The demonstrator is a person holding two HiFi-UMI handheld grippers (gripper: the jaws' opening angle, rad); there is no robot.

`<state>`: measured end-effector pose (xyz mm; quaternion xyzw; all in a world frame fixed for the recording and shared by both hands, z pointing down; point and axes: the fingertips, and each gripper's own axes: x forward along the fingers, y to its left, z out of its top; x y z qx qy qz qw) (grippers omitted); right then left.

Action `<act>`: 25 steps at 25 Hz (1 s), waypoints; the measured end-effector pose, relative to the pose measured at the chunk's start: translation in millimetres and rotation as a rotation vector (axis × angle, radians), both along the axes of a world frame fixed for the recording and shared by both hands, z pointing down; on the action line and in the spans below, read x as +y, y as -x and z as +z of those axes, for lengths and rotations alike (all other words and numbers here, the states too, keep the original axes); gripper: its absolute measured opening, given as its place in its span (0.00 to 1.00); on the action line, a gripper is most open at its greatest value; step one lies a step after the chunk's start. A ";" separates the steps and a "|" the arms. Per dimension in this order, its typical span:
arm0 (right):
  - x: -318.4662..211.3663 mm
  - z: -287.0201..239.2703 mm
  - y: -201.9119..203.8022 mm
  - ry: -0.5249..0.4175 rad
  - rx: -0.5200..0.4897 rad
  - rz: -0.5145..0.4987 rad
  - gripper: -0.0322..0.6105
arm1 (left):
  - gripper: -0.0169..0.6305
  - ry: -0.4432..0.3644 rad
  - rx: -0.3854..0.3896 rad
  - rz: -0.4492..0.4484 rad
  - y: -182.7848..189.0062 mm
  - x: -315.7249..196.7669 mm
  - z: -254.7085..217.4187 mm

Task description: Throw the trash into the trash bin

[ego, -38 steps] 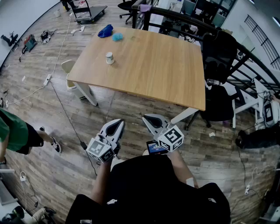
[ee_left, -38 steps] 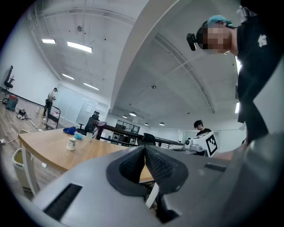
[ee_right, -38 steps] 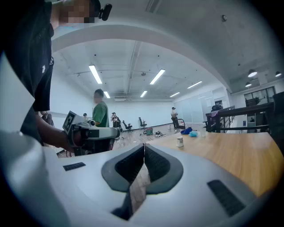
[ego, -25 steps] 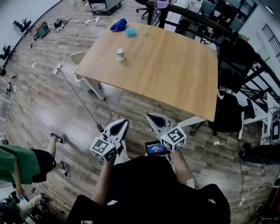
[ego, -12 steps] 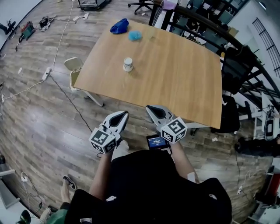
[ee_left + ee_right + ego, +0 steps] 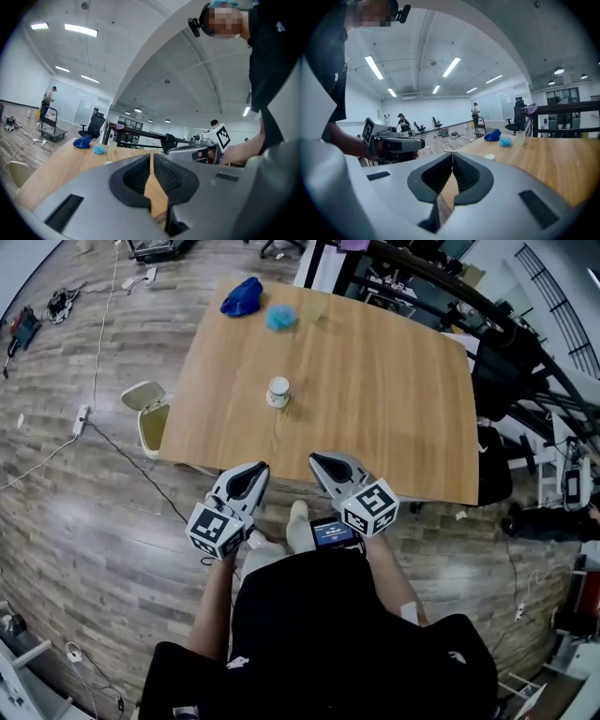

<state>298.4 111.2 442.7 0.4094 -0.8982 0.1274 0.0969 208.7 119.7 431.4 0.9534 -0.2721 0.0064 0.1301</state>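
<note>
A small white cup point(image 6: 278, 391) stands on the wooden table point(image 6: 375, 390), with a dark blue crumpled cloth point(image 6: 242, 295) and a light blue ball point(image 6: 279, 317) at the far left corner. A cream trash bin point(image 6: 152, 427) with its lid up stands on the floor by the table's left side. My left gripper point(image 6: 257, 469) and right gripper point(image 6: 318, 462) hover side by side at the table's near edge, both shut and empty. The left gripper view shows its jaws point(image 6: 151, 161) pressed together, the cloth point(image 6: 82, 142) and ball point(image 6: 99, 150) far ahead. The right gripper point(image 6: 453, 159) is likewise closed.
A clear cup point(image 6: 520, 137) stands near the ball. Black office chairs point(image 6: 502, 362) and a black railing line the table's right and far sides. Cables and a power strip point(image 6: 80, 418) lie on the wood floor to the left. People stand far off across the room.
The person has walked up to the table, which now lies right in front. Both grippers came forward with the body and stayed shut. A bystander in green at the left is out of view.
</note>
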 end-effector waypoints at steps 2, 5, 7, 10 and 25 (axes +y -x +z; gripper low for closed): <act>-19.9 4.9 -3.9 0.007 -0.013 0.007 0.05 | 0.04 -0.002 -0.007 -0.022 -0.5 -16.6 3.8; -55.0 1.2 -15.1 -0.002 -0.045 0.027 0.05 | 0.04 -0.035 -0.046 -0.080 -4.7 -41.1 5.8; -73.6 -6.0 -21.1 -0.018 -0.073 0.033 0.05 | 0.05 -0.058 -0.090 -0.085 -11.3 -53.7 9.9; -90.2 -14.1 -28.1 -0.039 -0.089 0.037 0.05 | 0.24 -0.054 -0.128 -0.057 -24.9 -77.4 21.8; -129.0 -5.0 -114.4 -0.006 -0.111 0.164 0.05 | 0.66 0.067 -0.473 -0.055 -94.4 -231.5 152.6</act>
